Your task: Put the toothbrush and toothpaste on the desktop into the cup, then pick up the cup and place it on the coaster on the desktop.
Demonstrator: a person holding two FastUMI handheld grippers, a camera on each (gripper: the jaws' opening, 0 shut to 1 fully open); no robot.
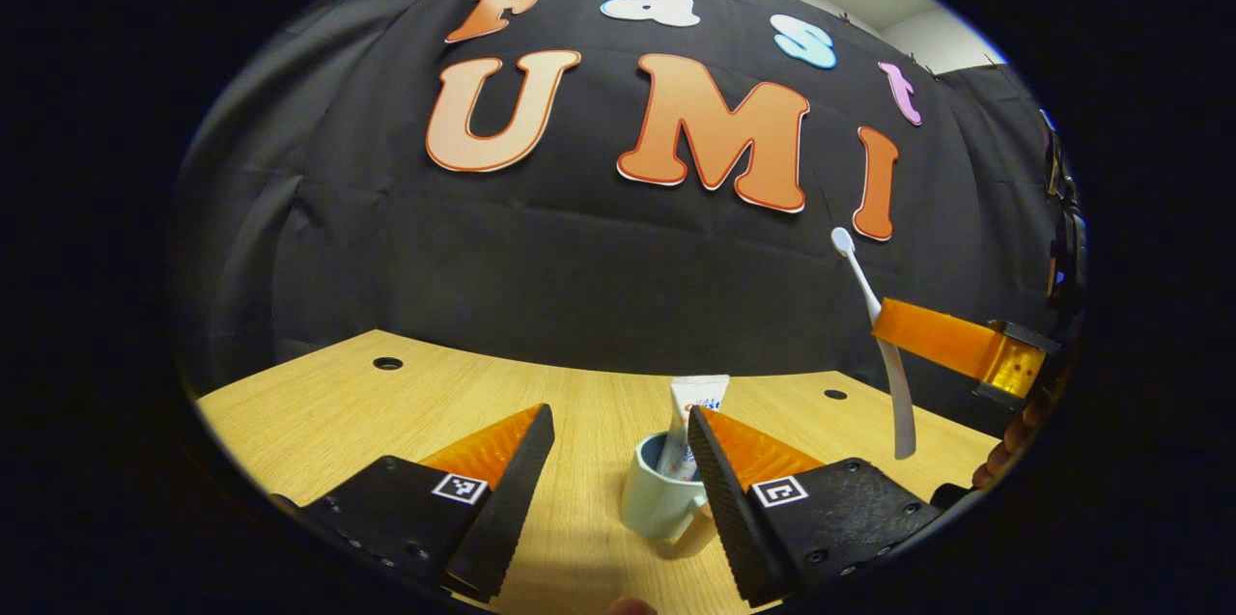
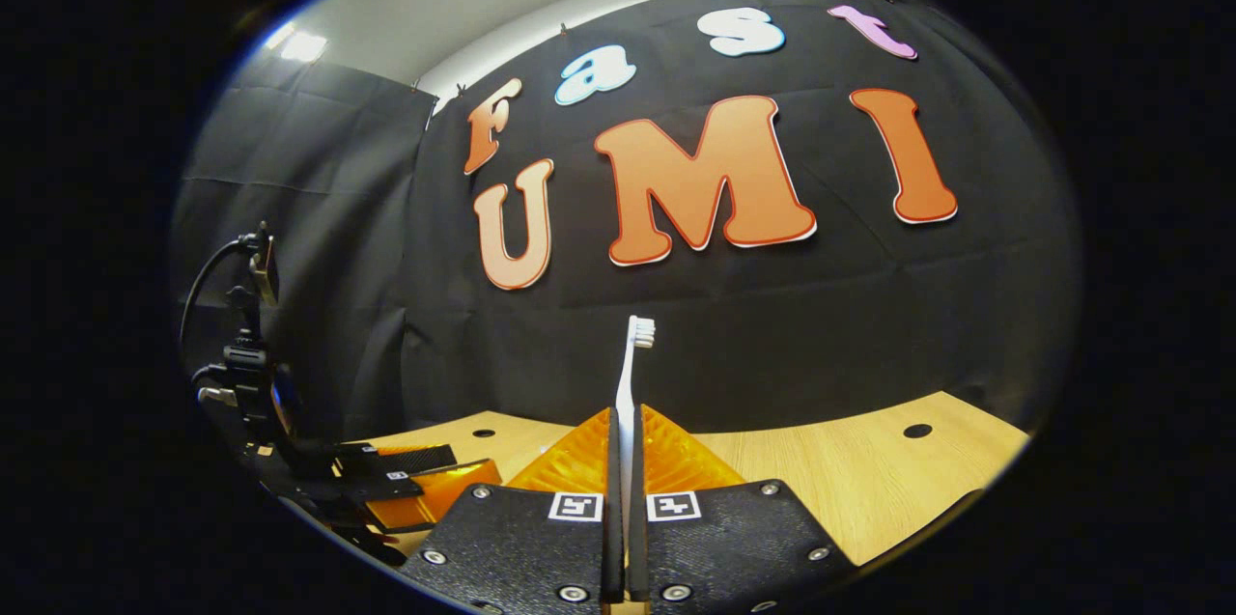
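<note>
My left gripper (image 1: pixel 618 489) hangs low over the wooden table (image 1: pixel 319 412) with its fingers spread wide and nothing between them. Just ahead of it, in the left gripper view, the cup (image 1: pixel 657 497) stands upright on the table, its handle turned toward me and sitting close to my right-hand finger (image 1: pixel 719 489), though I cannot tell whether they touch. The toothpaste (image 1: pixel 693 407) is already standing in the cup, its flat crimped end poking up above the rim and leaning slightly. Off to the right in that same view I see my right gripper (image 1: pixel 951 345) lifted above the table, holding the toothbrush (image 1: pixel 884 345) by the middle of the handle; the brush is nearly upright, tilted a little, with the bristle head at the top and the bottom end hanging free above the table, to the right of the cup and apart from it. In the right gripper view, the right gripper (image 2: pixel 623 489) is clenched, both fingers pressed flat against the handle of the toothbrush (image 2: pixel 632 374), which rises straight out between them with the bristles facing right at the top. At the lower left of that view my left gripper (image 2: pixel 415 475) sits down near the table (image 2: pixel 869 480), with cables running up behind it.
</note>
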